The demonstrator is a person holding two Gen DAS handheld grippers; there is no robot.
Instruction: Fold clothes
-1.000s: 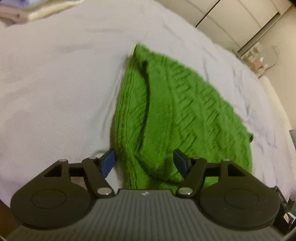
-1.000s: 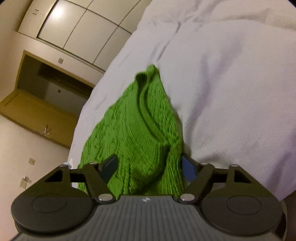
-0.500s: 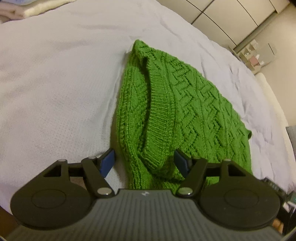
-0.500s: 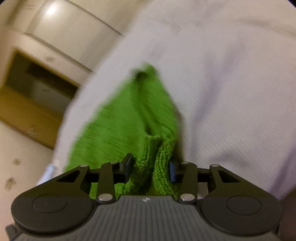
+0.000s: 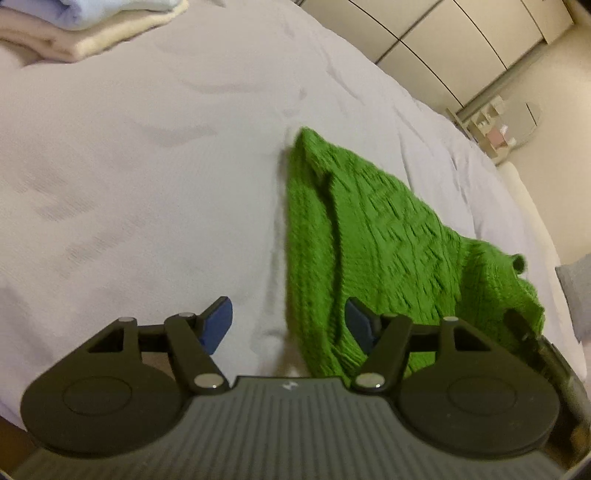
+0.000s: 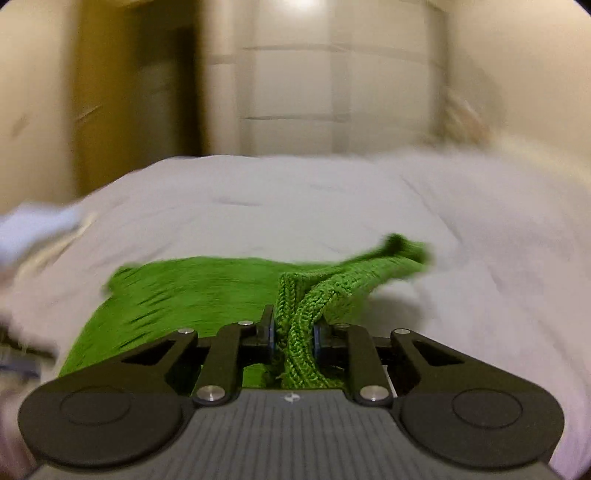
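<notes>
A green knitted sweater (image 5: 388, 251) lies on a white bed cover (image 5: 147, 184), spread from a far pointed corner toward the near right edge of the bed in the left wrist view.

The left gripper (image 5: 288, 323) hangs over the near edge of the sweater with its jaws apart. Its left blue pad (image 5: 218, 323) is above bare bed cover, and its right pad (image 5: 360, 325) is over the knit. The ribbed edge of the sweater runs between the two pads, but neither pad presses on it.

The right gripper (image 6: 293, 334) has its jaws closing on a bunched fold of the sweater (image 6: 295, 332), and the pads already press the thick knit from both sides. From this grip a band of fabric stretches away to the right and is raised off the cover, while the rest lies flat to the left.

A pile of folded pale clothes (image 5: 85, 26) sits at the far left of the bed. White cupboard doors (image 5: 461, 40) stand beyond the bed.
</notes>
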